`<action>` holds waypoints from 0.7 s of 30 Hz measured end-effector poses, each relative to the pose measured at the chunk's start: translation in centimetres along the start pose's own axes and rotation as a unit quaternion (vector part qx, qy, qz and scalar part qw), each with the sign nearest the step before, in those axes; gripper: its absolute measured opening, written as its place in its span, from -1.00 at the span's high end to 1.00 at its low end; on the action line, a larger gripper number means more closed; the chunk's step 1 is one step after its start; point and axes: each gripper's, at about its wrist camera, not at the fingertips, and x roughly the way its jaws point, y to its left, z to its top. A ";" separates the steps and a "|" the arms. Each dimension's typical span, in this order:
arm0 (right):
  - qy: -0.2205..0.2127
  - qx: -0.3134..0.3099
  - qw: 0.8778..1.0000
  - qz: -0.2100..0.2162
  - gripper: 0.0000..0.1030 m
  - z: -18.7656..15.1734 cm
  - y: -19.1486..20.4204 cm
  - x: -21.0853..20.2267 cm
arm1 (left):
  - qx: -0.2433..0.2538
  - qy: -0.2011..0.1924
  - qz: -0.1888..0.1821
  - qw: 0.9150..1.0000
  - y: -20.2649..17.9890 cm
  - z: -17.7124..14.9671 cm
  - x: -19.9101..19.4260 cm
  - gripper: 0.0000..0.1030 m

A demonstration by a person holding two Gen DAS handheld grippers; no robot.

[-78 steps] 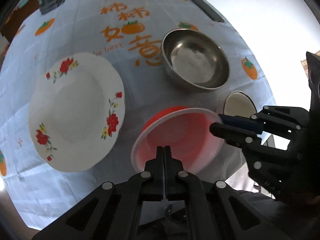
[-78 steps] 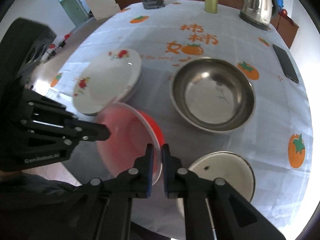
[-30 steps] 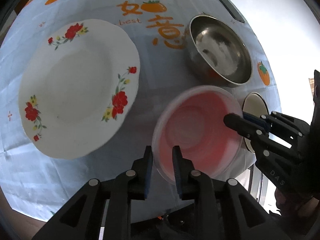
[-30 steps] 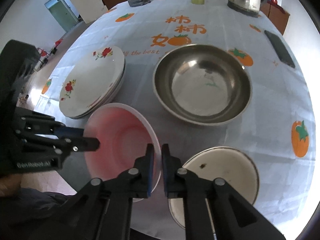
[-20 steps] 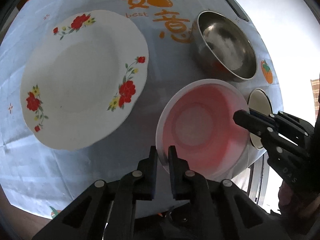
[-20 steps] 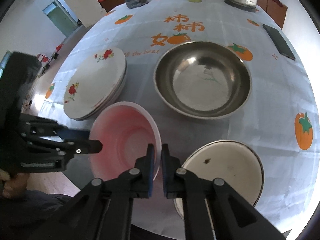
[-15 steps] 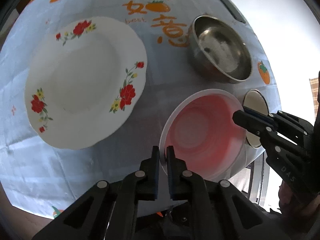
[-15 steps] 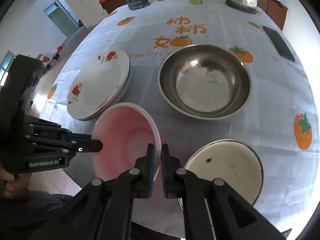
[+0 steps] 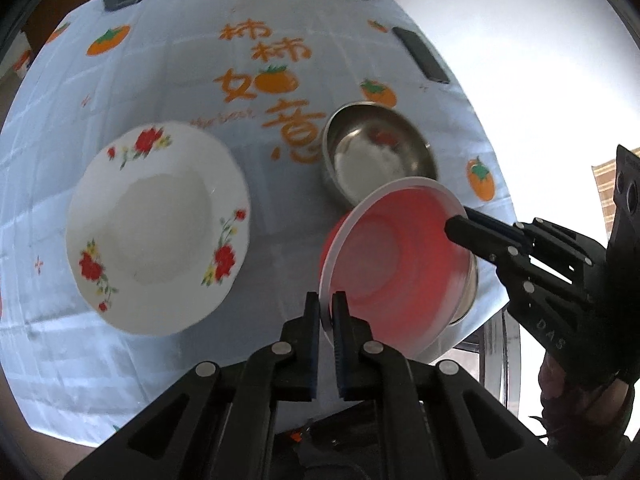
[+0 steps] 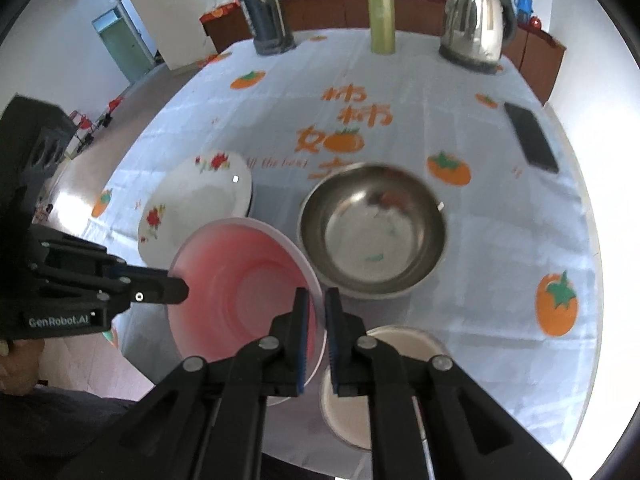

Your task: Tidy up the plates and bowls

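Red plastic bowl (image 9: pixel 394 260) is up off the table, both grippers pinching its rim, left gripper (image 9: pixel 326 308) on the near-left edge, right gripper (image 10: pixel 316 308) opposite. Guessing it's headed into the steel bowl (image 10: pixel 374 232) just beyond, to nest.

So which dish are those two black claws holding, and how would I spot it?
Start at the big steel bowl in the middle of the persimmon tablecloth. Just nearer the camera is the red bowl, pinched by the left gripper and right gripper. It is the only coloured, translucent dish, tilted and off the table.
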 end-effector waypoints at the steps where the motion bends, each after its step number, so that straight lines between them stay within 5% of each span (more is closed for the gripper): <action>1: -0.002 0.001 1.000 -0.002 0.81 0.3 -0.3 -0.2 | 0.002 -0.001 -0.001 1.000 -0.1 0.3 -0.1 0.86; 21: -0.022 0.008 0.998 -0.054 0.78 4.2 -5.4 -0.9 | 0.041 -0.027 0.019 0.999 -3.9 6.0 0.0 0.86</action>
